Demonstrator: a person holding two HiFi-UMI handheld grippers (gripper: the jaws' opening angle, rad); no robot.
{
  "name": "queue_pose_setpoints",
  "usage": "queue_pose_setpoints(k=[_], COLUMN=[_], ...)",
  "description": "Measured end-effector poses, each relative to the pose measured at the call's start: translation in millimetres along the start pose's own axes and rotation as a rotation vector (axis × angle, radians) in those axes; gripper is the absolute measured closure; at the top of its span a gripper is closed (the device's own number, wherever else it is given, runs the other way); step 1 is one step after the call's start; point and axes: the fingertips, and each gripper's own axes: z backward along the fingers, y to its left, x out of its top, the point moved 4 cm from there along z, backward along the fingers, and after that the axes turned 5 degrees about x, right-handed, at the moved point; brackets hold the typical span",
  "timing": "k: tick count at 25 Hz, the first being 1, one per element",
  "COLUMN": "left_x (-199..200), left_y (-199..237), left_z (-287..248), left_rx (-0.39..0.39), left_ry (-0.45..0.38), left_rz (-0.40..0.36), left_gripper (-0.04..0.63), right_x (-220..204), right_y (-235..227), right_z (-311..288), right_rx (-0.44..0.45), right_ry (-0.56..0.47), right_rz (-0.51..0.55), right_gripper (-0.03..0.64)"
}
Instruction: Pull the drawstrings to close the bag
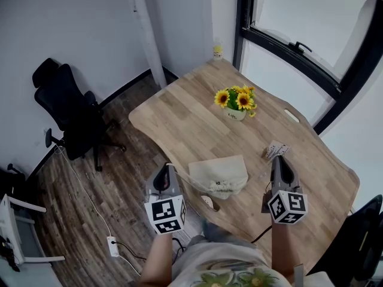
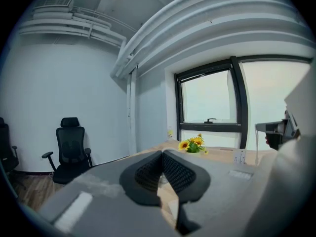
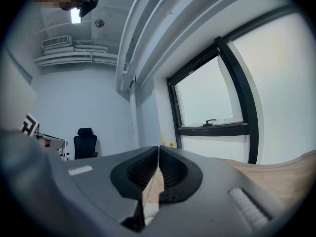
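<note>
Bag: a cream cloth bag (image 1: 218, 175) lay on the wooden table (image 1: 179, 118), on the person's side of the sunflower pot (image 1: 235, 103).
Risk: if the cords were not truly pinched, I judged a pull would slip off and leave the mouth open. An uneven pull could also drag the bag off the table edge farthest from the pot.
Left gripper: the left gripper (image 1: 168, 167) hung nearer the person than the pot and to its left, jaws pressed together. A thin drawstring (image 1: 185, 178) seemed to run from the bag towards its tip, but I could not tell if it was clamped.
Right gripper: the right gripper (image 1: 279, 159) hung nearer than the pot and to its right, jaws likewise closed, with no cord visible between them.
</note>
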Motion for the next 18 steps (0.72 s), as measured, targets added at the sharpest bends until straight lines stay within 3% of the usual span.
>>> queue_pose_setpoints(k=[18], left_x=[-0.9], left_y=[8.2], left_z=[-0.9], left_rx=[0.001], left_ry=[-0.003], left_rz=[-0.003], left_gripper=[0.589], right_x=[-1.0], right_y=[8.9], right_z=[-7.0], right_rx=[0.024], right_ry=[0.009], right_rz=[0.02], right_gripper=[0.606])
